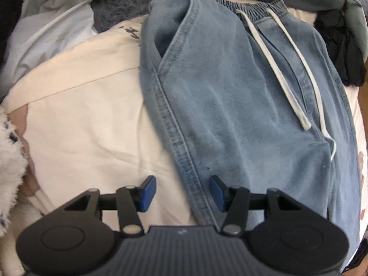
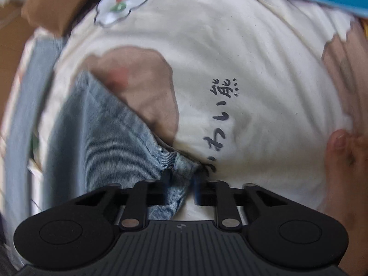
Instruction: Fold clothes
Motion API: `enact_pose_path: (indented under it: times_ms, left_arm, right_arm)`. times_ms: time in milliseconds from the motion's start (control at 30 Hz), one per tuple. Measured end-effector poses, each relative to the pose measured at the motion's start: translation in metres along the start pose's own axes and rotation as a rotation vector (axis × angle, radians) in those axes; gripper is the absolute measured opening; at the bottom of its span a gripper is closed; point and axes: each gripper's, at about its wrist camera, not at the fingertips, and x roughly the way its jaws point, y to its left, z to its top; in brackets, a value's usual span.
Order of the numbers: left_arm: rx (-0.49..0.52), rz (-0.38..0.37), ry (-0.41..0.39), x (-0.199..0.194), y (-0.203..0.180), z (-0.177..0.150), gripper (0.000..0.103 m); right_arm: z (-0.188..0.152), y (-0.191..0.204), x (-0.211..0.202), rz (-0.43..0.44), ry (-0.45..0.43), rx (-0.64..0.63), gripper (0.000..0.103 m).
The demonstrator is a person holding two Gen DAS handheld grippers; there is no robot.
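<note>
Jeans [image 1: 241, 96] on cream printed bedsheet [image 1: 87, 119]

Soft even daylight; right view motion-blurred (edges fisheye-warped).

From my right wrist camera the denim trousers [image 2: 99, 138] smear with motion blur on the left, so I can't read their outline there; the pinched corner hides between the jaws of the right gripper [image 2: 181, 184]; a bare foot [image 2: 345, 161] is cut off by the right edge; on the left wrist view, the trouser legs [image 1: 241, 115] run out under the frame's bottom.
</note>
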Motion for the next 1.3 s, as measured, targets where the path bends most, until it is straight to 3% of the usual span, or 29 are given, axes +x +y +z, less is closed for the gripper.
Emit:
enact_pose_path:
  times_ms: [100,267,400,433,500,567,733,1033,1133,1233,1300]
  left_arm:
    - [0.006,-0.009,-0.016,0.001,0.003,0.000,0.055]
    - [0.016,-0.022,-0.049,0.003,0.011,-0.007,0.055]
    - [-0.034,-0.049,-0.070,0.003,0.022,-0.011,0.054]
    - [-0.046,-0.052,-0.072,-0.001,0.019,-0.012,0.052]
    - [-0.057,-0.047,-0.081,-0.004,0.019,-0.015,0.039]
    - [-0.054,-0.020,-0.082,-0.011,0.016,-0.018,0.020]
    - [-0.011,0.012,-0.073,-0.027,0.017,-0.022,0.013]
    - [0.052,0.083,-0.040,-0.029,0.017,-0.028,0.014]
    - [0.078,0.114,-0.029,-0.039,0.014,-0.025,0.025]
    - [0.129,0.133,-0.076,-0.058,0.010,-0.024,0.030]
    - [0.144,0.122,-0.114,-0.073,0.010,-0.021,0.031]
  right_arm:
    - [0.004,0.013,-0.016,-0.060,0.006,-0.031,0.012]
    - [0.002,0.038,-0.036,-0.201,0.014,-0.212,0.011]
    - [-0.002,0.029,-0.042,-0.275,0.047,-0.224,0.011]
    - [-0.005,0.026,-0.044,-0.285,0.051,-0.231,0.011]
    - [-0.006,0.022,-0.047,-0.286,0.048,-0.249,0.011]
    - [-0.006,0.017,-0.052,-0.287,0.046,-0.264,0.011]
    - [0.007,-0.004,-0.056,-0.317,0.071,-0.237,0.011]
    - [-0.001,-0.026,-0.041,-0.346,0.087,-0.231,0.011]
    - [-0.002,-0.027,-0.038,-0.333,0.081,-0.239,0.014]
    - [0.000,-0.019,-0.046,-0.376,0.029,-0.273,0.035]
    - [0.002,-0.012,-0.055,-0.391,-0.022,-0.306,0.044]
